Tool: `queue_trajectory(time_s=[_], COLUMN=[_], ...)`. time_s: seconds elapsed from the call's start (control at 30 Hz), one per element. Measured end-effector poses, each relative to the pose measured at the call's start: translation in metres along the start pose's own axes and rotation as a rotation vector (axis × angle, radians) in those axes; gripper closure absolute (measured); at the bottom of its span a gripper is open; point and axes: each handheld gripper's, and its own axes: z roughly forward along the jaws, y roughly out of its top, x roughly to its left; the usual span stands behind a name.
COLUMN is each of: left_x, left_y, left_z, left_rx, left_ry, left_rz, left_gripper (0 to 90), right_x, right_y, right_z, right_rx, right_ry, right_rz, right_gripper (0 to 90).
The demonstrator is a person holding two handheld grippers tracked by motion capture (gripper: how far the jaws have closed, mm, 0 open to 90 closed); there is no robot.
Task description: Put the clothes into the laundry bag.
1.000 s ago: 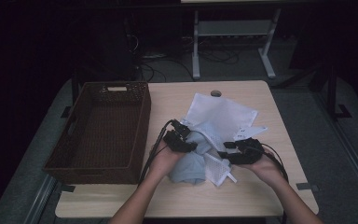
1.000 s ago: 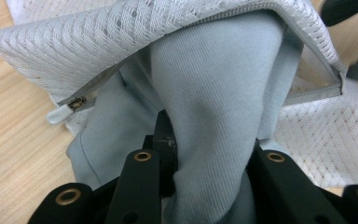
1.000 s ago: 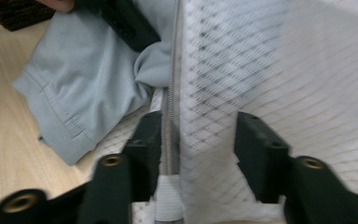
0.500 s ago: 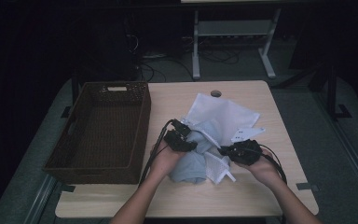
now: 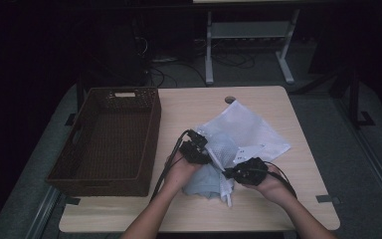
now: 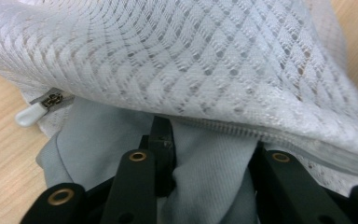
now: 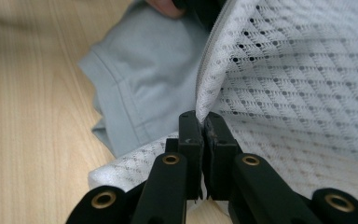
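mesh bag zipper edge pinched by right gripper | left gripper clenched on grey garment

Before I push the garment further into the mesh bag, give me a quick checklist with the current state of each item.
1. Right tool clamped on the zipper edge of the white mesh laundry bag: ok.
2. Left tool gripping the pale blue knit garment: cannot tell; cloth lies between its jaws, pad contact is hidden.
3. Bag mouth lifted over the garment: ok.
4. White zipper pull clear of the opening: ok.
5. Garment fully inside the bag: not ok; its hem still lies on the light wooden table.
6. Dark woven basket free to receive the bag: ok.
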Motion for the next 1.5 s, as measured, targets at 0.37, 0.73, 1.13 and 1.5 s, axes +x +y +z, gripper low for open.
queue_trajectory(time_s=[0.37, 0.73, 1.13, 1.5], left_x=[0.002, 0.001, -0.012, -0.020], left_y=[-0.008, -0.034, -0.043, -0.044], left_z=[-0.012, -0.041, -0.020, -0.029], left_rx=[-0.031, -0.046, -0.042, -0.056], left_ry=[-0.062, -0.049, -0.124, -0.126], left_rz=[0.014, 0.045, 0.009, 0.044], left_gripper=[37.6, 34.4, 71.7, 45.9], right_x=[-0.012, -0.023, -0.035, -0.048], right_y=[-0.009, -0.015, -0.020, -0.018], right_z=[-0.001, -0.006, -0.019, -0.041], right_rx=[0.027, 0.034, 0.018, -0.062], right_ry=[-0.010, -0.027, -0.079, -0.061], right_rz=[0.028, 0.058, 0.069, 0.103], right_gripper=[86.4, 86.2, 85.6, 64.5])
